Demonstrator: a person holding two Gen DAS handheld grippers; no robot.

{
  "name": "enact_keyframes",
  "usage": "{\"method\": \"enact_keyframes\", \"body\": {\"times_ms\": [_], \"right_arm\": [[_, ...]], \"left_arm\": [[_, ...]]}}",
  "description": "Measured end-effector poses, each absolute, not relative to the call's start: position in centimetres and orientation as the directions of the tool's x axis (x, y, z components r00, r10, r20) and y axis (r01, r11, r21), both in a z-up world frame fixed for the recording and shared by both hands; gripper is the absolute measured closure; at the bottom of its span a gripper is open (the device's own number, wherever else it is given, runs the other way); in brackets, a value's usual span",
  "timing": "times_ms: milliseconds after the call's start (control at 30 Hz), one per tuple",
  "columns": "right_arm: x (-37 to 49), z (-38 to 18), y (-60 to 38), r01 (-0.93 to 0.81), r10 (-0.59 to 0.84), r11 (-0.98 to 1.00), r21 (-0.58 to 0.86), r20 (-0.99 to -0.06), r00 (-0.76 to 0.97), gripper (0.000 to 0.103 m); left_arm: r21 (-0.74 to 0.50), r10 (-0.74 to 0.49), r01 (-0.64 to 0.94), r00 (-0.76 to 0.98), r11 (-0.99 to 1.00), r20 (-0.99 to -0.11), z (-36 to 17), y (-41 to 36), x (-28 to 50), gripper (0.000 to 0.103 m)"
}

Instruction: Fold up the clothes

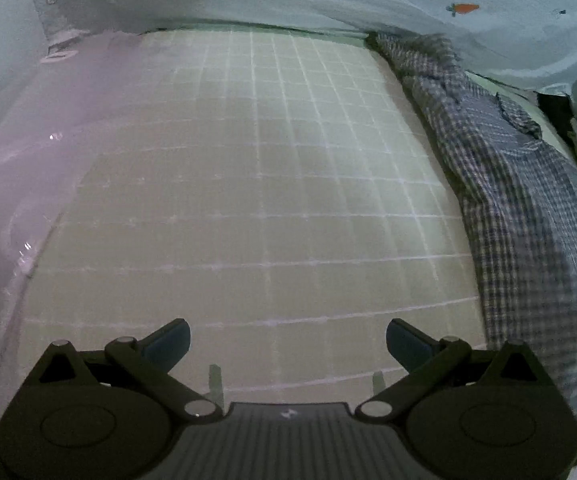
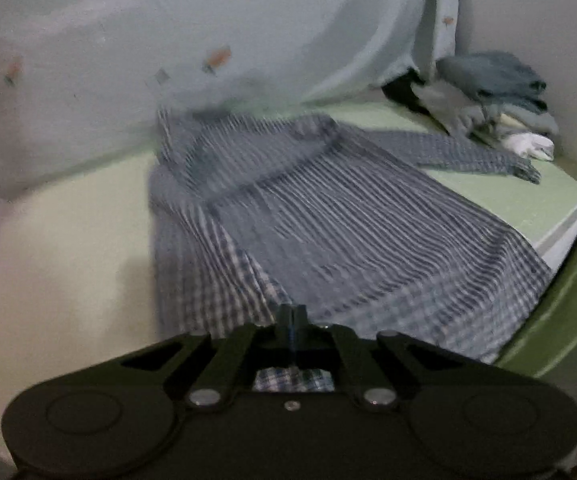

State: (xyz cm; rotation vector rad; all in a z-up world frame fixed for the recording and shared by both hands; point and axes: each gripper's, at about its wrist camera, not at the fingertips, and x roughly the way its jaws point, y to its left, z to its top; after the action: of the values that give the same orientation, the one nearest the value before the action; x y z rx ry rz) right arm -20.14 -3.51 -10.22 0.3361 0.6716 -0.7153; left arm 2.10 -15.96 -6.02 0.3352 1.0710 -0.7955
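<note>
A home bedroom — carrot-print sheet (image 1: 428, 4), clothes pile (image 2: 496, 100) on a gridded mat (image 1: 248, 184).

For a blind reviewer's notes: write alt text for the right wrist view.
The right gripper, fingers shut, pinches the near edge of a blue-and-white checked shirt spread over a pale green mat. One sleeve stretches right toward a pile of folded clothes in the far corner; a light printed sheet hangs behind.

No readable text, label, brand name or number is shown in either view. A small pale emblem is seen on the body of the left gripper (image 1: 287, 336), but it is too small and blurred to be made out.
</note>
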Motion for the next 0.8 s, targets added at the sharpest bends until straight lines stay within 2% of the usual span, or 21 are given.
{"method": "enact_keyframes", "body": {"times_ms": [167, 267, 300, 333, 400, 433, 633, 800], "right_arm": [[-19.6, -14.1, -7.6, 0.634, -0.372, 0.771, 0.063, -0.763, 0.528, 0.102], [-19.3, -14.5, -8.9, 0.56, -0.291, 0.825, 0.078, -0.79, 0.539, 0.097], [-19.2, -14.2, -9.4, 0.53, -0.264, 0.844, 0.086, -0.793, 0.549, 0.093], [-19.3, -13.7, -10.1, 0.508, -0.247, 0.855, 0.1, -0.784, 0.57, 0.082], [-19.7, -12.8, -11.7, 0.479, -0.221, 0.868, 0.13, -0.763, 0.608, 0.067], [-19.9, -12.3, -12.6, 0.471, -0.213, 0.87, 0.146, -0.75, 0.626, 0.065], [-18.1, -11.4, -19.2, 0.53, -0.252, 0.832, 0.163, -0.74, 0.624, 0.062], [-14.6, -11.3, -24.1, 0.593, -0.304, 0.791, 0.152, -0.743, 0.596, 0.062]], "left_arm": [[-0.098, -0.364, 0.673, 0.267, 0.733, -0.892, -6.1, -19.6, -2.1, 0.0], [-0.102, -0.351, 0.629, 0.286, 0.771, -0.892, -5.8, -21.4, -3.7, 0.0], [-0.102, -0.346, 0.617, 0.291, 0.78, -0.892, -5.7, -22.0, -4.1, 0.0], [-0.096, -0.335, 0.606, 0.296, 0.789, -0.894, -5.7, -22.8, -4.4, 0.0], [-0.08, -0.319, 0.594, 0.309, 0.8, -0.896, -5.4, -24.0, -5.0, 0.0], [-0.074, -0.314, 0.591, 0.316, 0.804, -0.895, -5.2, -24.7, -5.2, 0.0], [-0.048, -0.305, 0.598, 0.337, 0.8, -0.891, -4.4, -28.4, -3.3, 0.0], [-0.073, -0.344, 0.603, 0.348, 0.794, -0.872, -4.0, -33.0, 0.2, 0.0]]}}
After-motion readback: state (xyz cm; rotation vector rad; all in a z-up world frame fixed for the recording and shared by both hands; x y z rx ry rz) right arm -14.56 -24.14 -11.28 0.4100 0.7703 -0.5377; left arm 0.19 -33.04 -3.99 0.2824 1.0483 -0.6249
